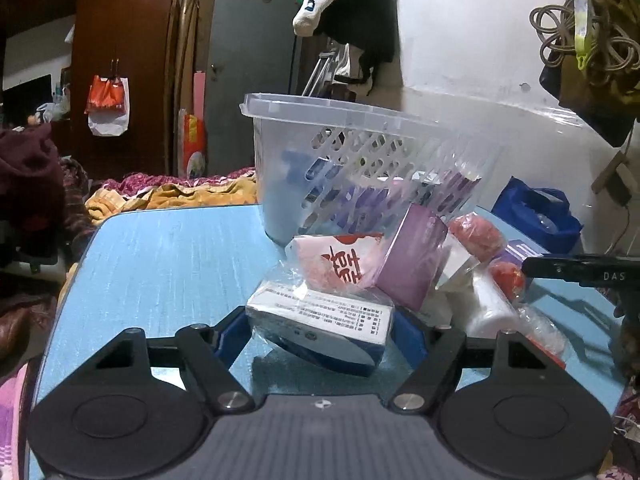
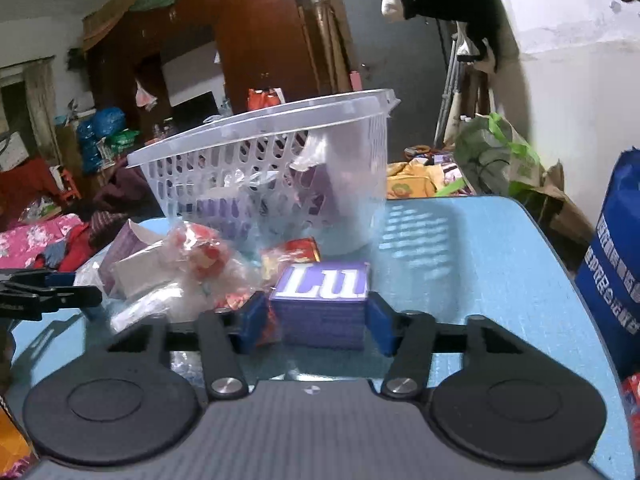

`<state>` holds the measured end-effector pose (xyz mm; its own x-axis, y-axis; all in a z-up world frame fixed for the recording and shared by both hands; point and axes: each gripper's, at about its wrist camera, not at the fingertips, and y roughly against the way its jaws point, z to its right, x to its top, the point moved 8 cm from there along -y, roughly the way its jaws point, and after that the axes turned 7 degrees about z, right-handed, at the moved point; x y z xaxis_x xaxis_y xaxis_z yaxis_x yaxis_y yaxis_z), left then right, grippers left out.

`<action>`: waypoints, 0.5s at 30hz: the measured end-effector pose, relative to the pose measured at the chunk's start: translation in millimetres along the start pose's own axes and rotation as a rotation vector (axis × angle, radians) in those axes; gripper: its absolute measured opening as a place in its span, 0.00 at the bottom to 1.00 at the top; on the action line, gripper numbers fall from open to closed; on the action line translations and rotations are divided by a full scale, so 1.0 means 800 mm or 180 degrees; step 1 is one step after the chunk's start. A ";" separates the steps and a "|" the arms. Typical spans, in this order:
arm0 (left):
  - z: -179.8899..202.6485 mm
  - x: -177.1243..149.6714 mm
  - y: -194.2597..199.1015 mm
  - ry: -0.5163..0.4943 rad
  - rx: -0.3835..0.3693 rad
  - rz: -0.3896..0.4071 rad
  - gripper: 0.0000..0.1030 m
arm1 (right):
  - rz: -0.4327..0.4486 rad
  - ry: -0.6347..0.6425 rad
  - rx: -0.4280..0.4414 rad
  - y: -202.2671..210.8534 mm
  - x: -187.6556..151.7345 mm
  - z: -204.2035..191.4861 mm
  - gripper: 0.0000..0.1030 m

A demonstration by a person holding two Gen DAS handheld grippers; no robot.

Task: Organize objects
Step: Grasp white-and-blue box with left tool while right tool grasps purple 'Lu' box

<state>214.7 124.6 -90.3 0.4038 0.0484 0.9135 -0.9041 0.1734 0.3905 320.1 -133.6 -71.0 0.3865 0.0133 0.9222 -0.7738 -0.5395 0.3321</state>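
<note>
In the left wrist view the left gripper (image 1: 320,330) is closed on a white and blue box (image 1: 320,322) wrapped in clear plastic, low in the middle of the frame above the blue table (image 1: 168,272); behind it a heap of small packets (image 1: 400,268) lies against the clear plastic basket (image 1: 360,152), which stands at the centre. In the right wrist view the right gripper (image 2: 318,318) clamps a purple box (image 2: 324,304) at lower centre; the basket (image 2: 264,160) stands behind it, tilted, with purple items inside; the packets (image 2: 180,276) lie at left.
</note>
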 end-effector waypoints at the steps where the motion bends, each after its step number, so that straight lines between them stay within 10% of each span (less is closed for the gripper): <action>1: 0.001 0.000 -0.001 -0.0003 0.0005 -0.0013 0.76 | -0.0006 -0.0022 0.0016 0.000 0.000 0.001 0.57; 8: 0.002 0.001 -0.003 -0.0024 0.0039 -0.0038 0.76 | -0.0057 0.0468 -0.0289 -0.011 0.004 -0.017 0.78; 10: 0.001 0.000 -0.003 -0.0018 0.0042 -0.0045 0.76 | -0.0122 0.0456 -0.0312 -0.015 0.002 -0.015 0.76; 12: 0.001 0.000 -0.001 -0.0017 0.0042 -0.0005 0.76 | -0.0153 0.0384 -0.0262 -0.015 -0.001 -0.011 0.53; 15: -0.004 0.005 0.016 0.0014 0.0163 0.0278 0.76 | 0.0034 0.0233 -0.0225 -0.003 0.001 -0.003 0.53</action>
<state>205.1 130.3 -81.5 0.3236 0.0656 0.9439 -0.9419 0.1178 0.3147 321.0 -130.1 -70.3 0.3424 0.0708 0.9369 -0.8121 -0.4792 0.3330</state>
